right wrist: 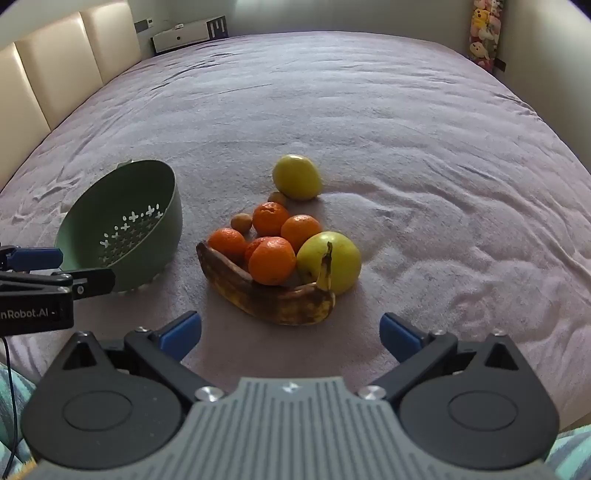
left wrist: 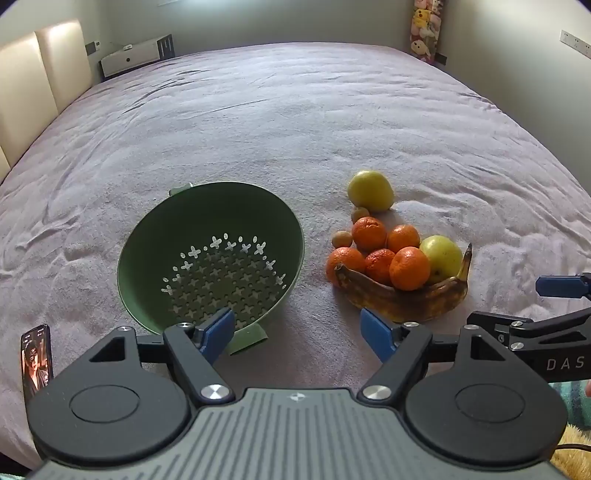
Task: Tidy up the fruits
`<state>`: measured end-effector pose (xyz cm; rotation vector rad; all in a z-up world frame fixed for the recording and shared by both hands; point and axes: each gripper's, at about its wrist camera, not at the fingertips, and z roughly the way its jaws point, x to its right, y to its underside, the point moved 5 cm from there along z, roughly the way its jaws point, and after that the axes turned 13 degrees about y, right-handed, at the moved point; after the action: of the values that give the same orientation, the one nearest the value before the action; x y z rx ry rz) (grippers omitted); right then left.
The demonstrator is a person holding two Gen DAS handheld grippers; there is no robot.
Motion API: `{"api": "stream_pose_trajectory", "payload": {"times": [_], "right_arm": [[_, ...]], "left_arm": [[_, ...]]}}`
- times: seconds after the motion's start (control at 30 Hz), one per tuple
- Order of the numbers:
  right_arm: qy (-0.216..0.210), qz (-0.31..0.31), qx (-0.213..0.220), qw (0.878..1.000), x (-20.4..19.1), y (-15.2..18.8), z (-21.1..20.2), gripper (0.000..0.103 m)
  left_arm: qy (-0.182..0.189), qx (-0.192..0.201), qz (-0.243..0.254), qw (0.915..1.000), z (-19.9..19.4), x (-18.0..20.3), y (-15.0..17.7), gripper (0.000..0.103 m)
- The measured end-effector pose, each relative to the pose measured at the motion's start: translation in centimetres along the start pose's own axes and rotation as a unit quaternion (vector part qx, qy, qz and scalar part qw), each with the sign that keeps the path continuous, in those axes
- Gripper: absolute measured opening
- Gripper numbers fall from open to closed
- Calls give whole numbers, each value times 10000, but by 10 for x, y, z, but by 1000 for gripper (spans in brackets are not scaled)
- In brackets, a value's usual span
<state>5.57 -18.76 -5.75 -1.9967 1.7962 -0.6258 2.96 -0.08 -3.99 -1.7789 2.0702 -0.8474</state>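
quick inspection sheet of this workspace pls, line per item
surface: wrinkled purple bedspread.
job's things: empty green colander, tilted; beside it five oranges, two yellow-green apples, two small brown fruits, browned banana curled in front.
clutter: phone, screen lit.
grippers: left gripper and right gripper open, holding nothing.
cables: thin black cable at lower left.
surroundings: cream headboard, white box, hanging plush toys.
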Motion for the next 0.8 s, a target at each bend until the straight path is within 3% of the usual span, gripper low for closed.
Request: {"api": "stream_pose_trajectory", "payload": {"times": [0.23,0.8], "right_arm": [[-15,-134,13,9999,-2,0,1,99],[7,-64,-21,10000,-4,0,3,99]], "left_arm": [[34,-56,153,9999,0,7,1,89],[-2,-12,-12,10000,-1,4,-1,89]]}}
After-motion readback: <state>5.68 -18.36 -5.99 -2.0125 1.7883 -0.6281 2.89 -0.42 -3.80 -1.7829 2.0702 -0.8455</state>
